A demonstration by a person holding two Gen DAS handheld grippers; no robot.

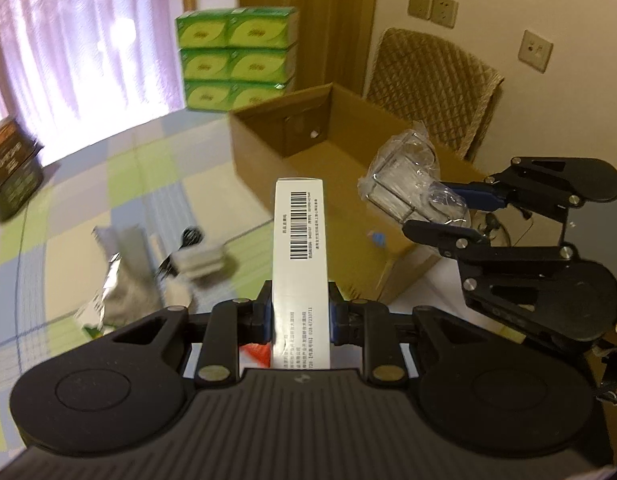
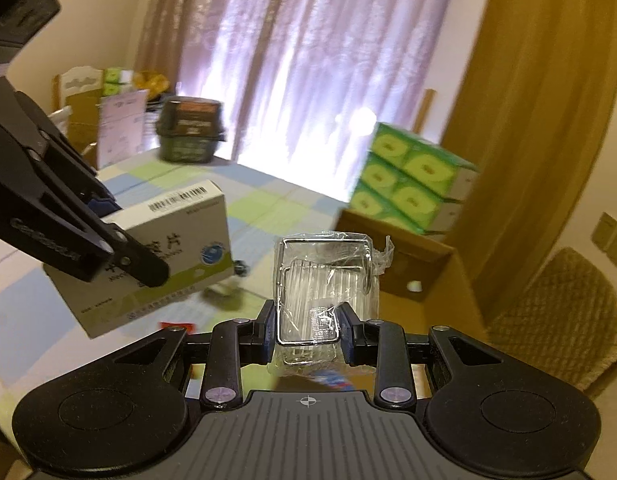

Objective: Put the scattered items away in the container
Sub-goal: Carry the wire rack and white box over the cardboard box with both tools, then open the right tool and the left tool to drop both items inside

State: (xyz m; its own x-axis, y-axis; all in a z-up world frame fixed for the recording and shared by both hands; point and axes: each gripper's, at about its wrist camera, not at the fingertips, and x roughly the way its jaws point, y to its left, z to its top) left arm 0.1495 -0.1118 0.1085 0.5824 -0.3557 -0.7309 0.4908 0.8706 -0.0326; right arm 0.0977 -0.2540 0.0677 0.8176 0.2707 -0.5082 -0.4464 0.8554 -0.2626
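Observation:
My left gripper (image 1: 300, 316) is shut on a white medicine box (image 1: 301, 240) with a barcode, held in the air just short of the open cardboard box (image 1: 340, 168). The same medicine box (image 2: 156, 256) shows in the right wrist view with the left gripper (image 2: 120, 236) clamped on it. My right gripper (image 2: 308, 332) is shut on a clear plastic-wrapped pack with a wire frame (image 2: 324, 280). In the left wrist view that pack (image 1: 408, 176) hangs over the box's right rim, with the right gripper (image 1: 460, 216) behind it.
On the checked tablecloth (image 1: 68, 208) lie a silver foil pouch (image 1: 116, 276) and a small white item with a black part (image 1: 196, 256). A dark box (image 1: 12, 168) stands far left, stacked green tissue packs (image 1: 236, 56) behind the cardboard box, and a quilted chair (image 1: 432, 84) to the right.

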